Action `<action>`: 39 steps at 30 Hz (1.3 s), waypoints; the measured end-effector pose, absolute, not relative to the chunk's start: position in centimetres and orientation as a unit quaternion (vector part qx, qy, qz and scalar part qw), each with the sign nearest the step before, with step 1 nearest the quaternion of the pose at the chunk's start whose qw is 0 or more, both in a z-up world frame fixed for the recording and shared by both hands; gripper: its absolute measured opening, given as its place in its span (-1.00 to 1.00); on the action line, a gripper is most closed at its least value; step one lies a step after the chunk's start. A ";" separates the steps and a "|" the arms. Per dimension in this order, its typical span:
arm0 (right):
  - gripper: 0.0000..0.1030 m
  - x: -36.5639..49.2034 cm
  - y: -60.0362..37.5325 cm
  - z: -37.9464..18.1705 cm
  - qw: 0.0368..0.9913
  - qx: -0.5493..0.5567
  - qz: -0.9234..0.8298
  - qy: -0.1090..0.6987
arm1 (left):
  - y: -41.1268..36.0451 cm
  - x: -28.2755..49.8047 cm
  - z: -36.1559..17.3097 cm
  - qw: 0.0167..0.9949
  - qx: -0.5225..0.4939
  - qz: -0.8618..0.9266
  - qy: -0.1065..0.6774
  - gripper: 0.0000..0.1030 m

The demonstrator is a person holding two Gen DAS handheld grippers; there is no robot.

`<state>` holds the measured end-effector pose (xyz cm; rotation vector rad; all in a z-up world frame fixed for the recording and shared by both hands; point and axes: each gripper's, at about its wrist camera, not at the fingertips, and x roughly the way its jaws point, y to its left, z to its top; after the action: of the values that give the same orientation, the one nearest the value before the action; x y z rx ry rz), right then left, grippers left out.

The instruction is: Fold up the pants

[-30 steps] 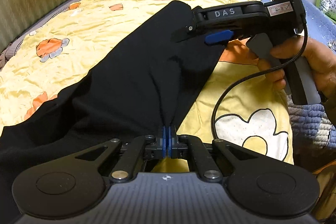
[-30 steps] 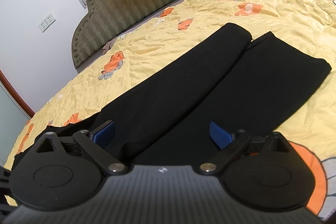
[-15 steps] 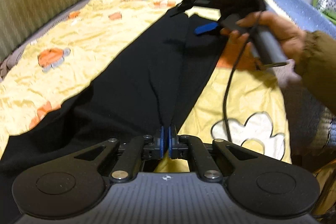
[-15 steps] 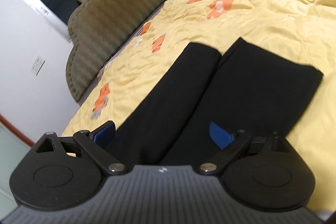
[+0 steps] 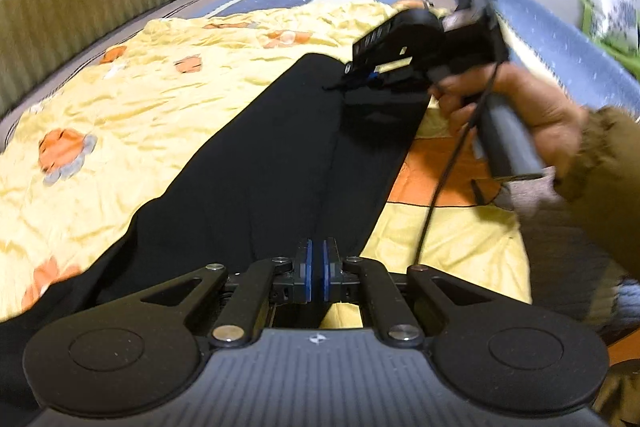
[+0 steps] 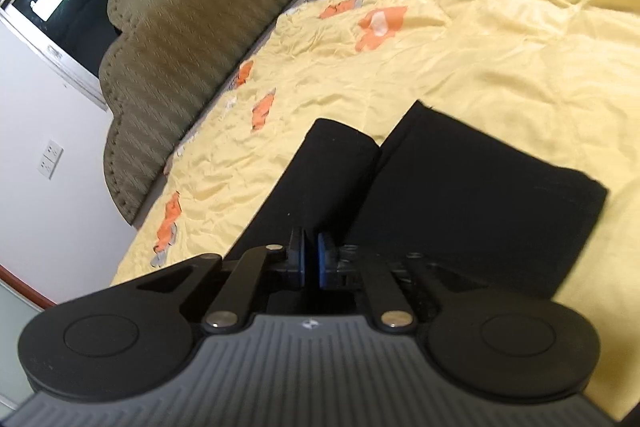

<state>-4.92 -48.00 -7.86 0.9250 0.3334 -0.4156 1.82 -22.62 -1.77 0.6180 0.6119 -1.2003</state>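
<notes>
The black pants [image 5: 280,155] lie lengthwise on the yellow flowered bedspread [image 5: 132,115], legs side by side and touching along the inner seam, hems pointing toward the far end of the bed.

Left gripper [image 5: 316,273]: pads pressed together on the fabric near the crotch, at the seam between the legs. Right gripper [image 6: 311,259]: jaws drawn together low over the inner edges of the legs, near the cuffs [image 6: 460,163] — whether cloth is actually caught there cannot be confirmed from its own view, and the other view is blurred.

Judgement: the step in hand appears to be folding one leg over the other. To do it well, both pinches should take one leg's edge only (not both layers), lift evenly, carry across — keeping the fabric taut — and lay hem on hem.

Headboard [image 6: 208,39] is well clear.
</notes>
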 end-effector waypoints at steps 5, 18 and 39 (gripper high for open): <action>-0.86 -7.5 -47.2 -5.6 0.876 0.415 -0.207 0.131 | -24.9 0.7 -2.9 0.738 0.321 -0.540 0.246 -0.90; -0.79 -13.7 -48.7 -8.0 0.848 0.436 -0.255 0.162 | -25.2 2.1 -4.0 0.746 0.300 -0.525 0.279 -0.89; -0.89 -15.2 -49.7 -7.6 0.857 0.399 -0.291 0.147 | -26.0 2.8 -4.4 0.762 0.282 -0.499 0.302 -0.89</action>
<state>-15.16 -49.69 -7.61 0.8375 0.3095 -0.6110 2.79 -26.02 -4.42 0.6146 0.6562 -1.0862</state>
